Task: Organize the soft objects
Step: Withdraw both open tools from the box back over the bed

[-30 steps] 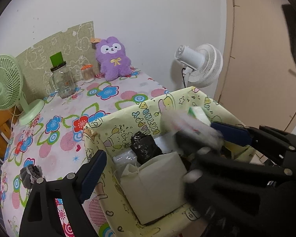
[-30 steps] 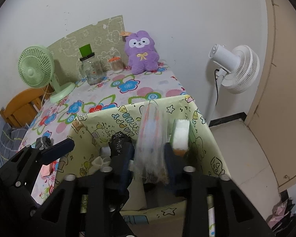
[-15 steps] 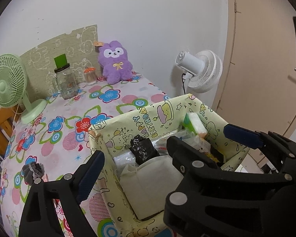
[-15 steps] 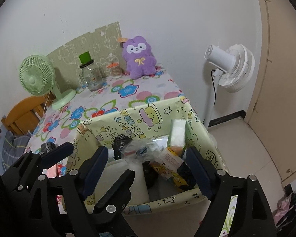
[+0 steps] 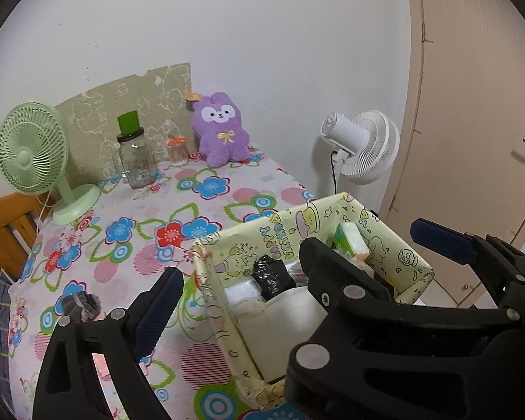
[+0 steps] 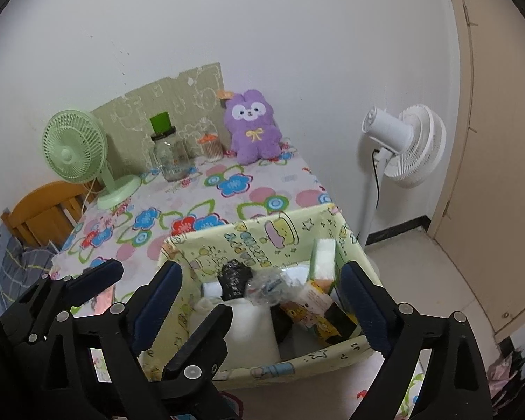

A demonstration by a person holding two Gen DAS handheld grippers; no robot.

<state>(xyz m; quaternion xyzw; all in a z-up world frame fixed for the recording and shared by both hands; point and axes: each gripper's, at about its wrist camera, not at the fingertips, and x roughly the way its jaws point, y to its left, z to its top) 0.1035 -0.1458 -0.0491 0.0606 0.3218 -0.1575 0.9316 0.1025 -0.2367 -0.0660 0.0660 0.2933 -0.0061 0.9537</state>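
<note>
A yellow cartoon-print fabric box (image 6: 255,241) (image 5: 283,231) stands at the near right corner of the flowered table. It holds a clear plastic packet (image 6: 267,285), a black bag (image 6: 235,278), a white cloth (image 5: 290,306), a tissue pack (image 6: 323,259) and a printed packet (image 6: 313,302). My right gripper (image 6: 259,301) is open and empty above the box. My left gripper (image 5: 297,266) is open and empty, also over the box. A purple plush (image 6: 252,126) (image 5: 222,129) sits at the far wall. A dark grey soft item (image 5: 78,306) lies at the table's near left.
A green desk fan (image 5: 38,154), a glass jar with a green lid (image 5: 134,161) and a small orange-lidded jar (image 5: 176,148) stand along the back. A white floor fan (image 6: 402,147) stands right of the table. A wooden chair (image 6: 42,213) is at the left.
My right gripper opened and let the clear packet drop into the box, then drew back and up. My left gripper also drew back a little.
</note>
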